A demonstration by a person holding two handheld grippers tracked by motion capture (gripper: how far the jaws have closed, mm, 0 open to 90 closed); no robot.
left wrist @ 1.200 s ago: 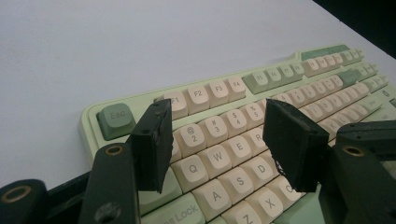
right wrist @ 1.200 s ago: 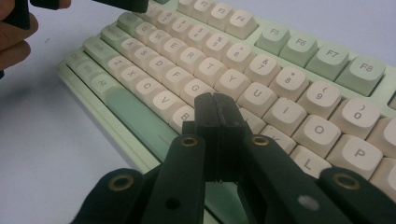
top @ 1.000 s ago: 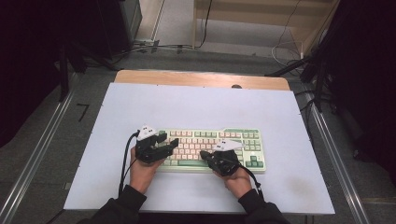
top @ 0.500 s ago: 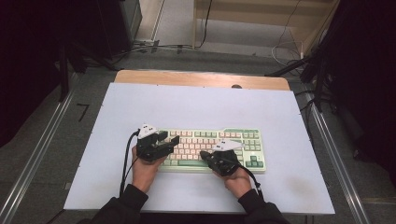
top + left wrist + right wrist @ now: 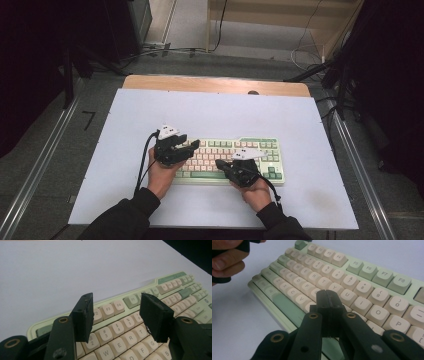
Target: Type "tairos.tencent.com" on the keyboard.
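While hanging low over the middle letter rows of the keyboard (image 5: 362,290), pressed together and empty, right tongs (image 5: 327,296) at risk of striking two neighbouring keys at once. Blunt joined tip about as broad as a keycap, and apparently set over a gap rather than square on one cap. Risk too of dragging a cap sideways by coming in at a slant.

Farther up the keyboard (image 5: 220,147), left tongs (image 5: 190,141) spread wide and pinching nothing, poised above the number row and F-keys near the keyboard's left end, jaws well apart in the left gripper view (image 5: 116,312). If lowered like that, liable to land on two keys well apart, or to catch a cap's edge and lift it. Could also shove the whole keyboard across the smooth white counter (image 5: 200,110), unbraced along its far edge.

Contact between right tip and keys: impossible to judge, with the caps straight beneath covered by the jaws themselves. Legends unreadable from the high view, with much of the keyboard's near half masked by both tongs and the hands. Keyboard's right end blurred in the left gripper view and cut off in the right gripper view. Beyond the keyboard, bare counter, then dark, indistinct surroundings.
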